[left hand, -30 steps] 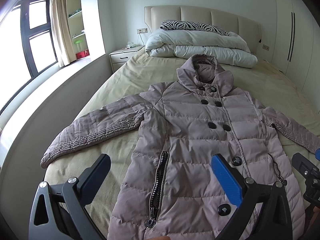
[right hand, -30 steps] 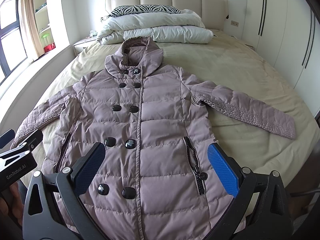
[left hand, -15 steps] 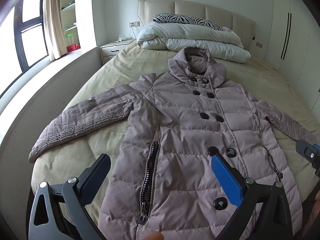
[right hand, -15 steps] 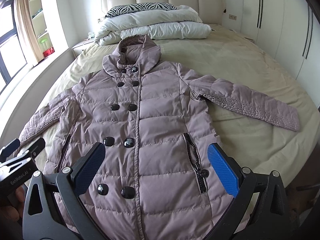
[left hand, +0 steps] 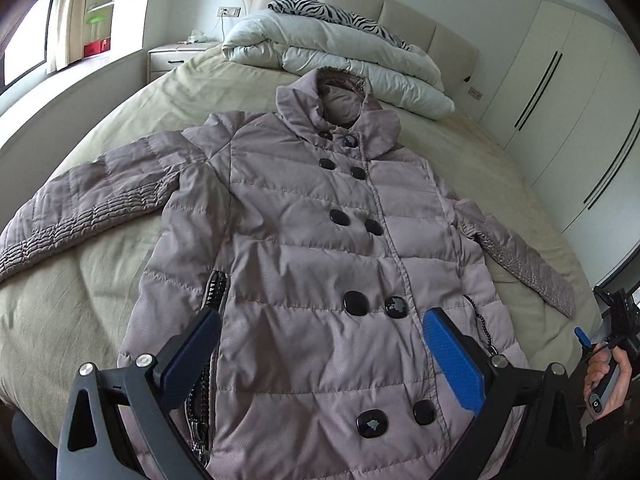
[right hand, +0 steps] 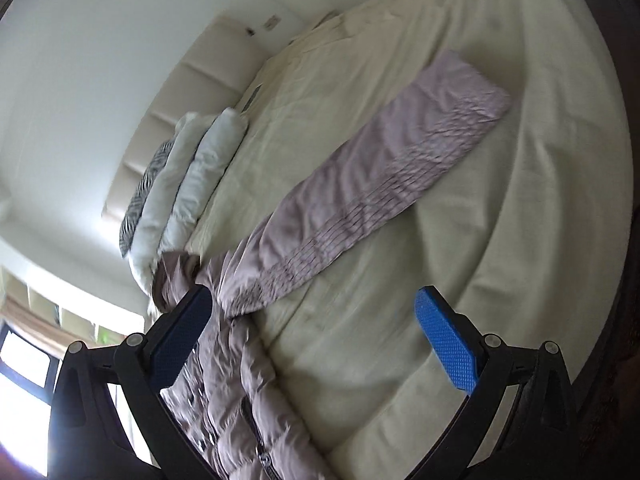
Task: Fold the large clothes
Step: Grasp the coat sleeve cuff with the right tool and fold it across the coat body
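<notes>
A mauve quilted coat [left hand: 320,240] with black buttons lies face up on the bed, both sleeves spread out. My left gripper [left hand: 320,344] is open and empty, hovering over the coat's lower front. My right gripper [right hand: 312,328] is open and empty; its view is rolled sideways and blurred and looks along the coat's right sleeve [right hand: 380,184] on the sheet. The right gripper also shows in the left wrist view [left hand: 612,320], held by a hand past the right sleeve's cuff.
The bed [left hand: 100,280] has a beige sheet. A folded white duvet [left hand: 340,60] and a zebra pillow [left hand: 332,12] lie at the headboard. A nightstand [left hand: 176,56] stands at left, wardrobe doors [left hand: 572,100] at right.
The left gripper has moved closer over the coat and tilted. The right gripper has swung off to the right side of the bed and rolled, now facing the right sleeve.
</notes>
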`<state>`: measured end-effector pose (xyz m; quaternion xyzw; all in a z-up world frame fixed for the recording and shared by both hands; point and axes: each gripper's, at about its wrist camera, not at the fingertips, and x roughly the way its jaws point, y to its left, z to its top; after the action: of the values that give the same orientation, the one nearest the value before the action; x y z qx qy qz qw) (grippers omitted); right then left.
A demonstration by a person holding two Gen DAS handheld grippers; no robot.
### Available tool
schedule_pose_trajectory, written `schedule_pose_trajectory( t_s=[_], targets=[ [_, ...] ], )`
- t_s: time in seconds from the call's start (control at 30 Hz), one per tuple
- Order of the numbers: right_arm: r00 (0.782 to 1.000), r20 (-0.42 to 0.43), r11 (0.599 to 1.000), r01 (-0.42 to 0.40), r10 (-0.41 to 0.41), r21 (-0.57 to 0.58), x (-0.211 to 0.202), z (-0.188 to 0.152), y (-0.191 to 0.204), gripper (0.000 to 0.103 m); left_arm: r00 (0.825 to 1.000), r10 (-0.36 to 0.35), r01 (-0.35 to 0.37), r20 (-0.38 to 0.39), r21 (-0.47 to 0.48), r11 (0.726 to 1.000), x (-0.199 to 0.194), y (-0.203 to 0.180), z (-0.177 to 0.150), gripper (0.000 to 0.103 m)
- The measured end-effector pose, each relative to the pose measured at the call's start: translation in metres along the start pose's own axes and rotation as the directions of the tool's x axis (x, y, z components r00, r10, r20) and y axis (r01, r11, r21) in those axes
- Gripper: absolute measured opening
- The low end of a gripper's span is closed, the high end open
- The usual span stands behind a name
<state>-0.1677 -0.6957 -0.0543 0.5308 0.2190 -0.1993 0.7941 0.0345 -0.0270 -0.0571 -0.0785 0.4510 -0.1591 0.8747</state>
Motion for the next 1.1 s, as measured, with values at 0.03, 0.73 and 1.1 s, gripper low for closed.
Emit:
schedule_pose_trajectory(
  t_s=[0.03, 0.73, 1.1],
  targets=[
    [1.0, 0.009, 0.999, -0.018, 0.018, 0.035, 0.001, 0.016, -0.016, 0.103, 1.0, -0.003, 0.003, -0.018, -0.016, 1.0, 0.004, 0.0, 0.002, 0.103],
    [0.996, 0.057, 0.988, 0.057, -0.066, 0.145, 0.08, 0.136, -0.118, 0.028, 0.997, -0.077, 0.077, -0.013, -0.034, 0.996, 0.03, -0.013, 0.007, 0.103],
    [1.0, -0.002, 0.869, -0.003, 0.003, -0.495, 0.066, 0.032, 0.121, 0.02, 0.993, -0.096, 0.1, 0.061, -0.05, 0.994, 0.007, 0.013, 0.005, 0.103]
  ],
)
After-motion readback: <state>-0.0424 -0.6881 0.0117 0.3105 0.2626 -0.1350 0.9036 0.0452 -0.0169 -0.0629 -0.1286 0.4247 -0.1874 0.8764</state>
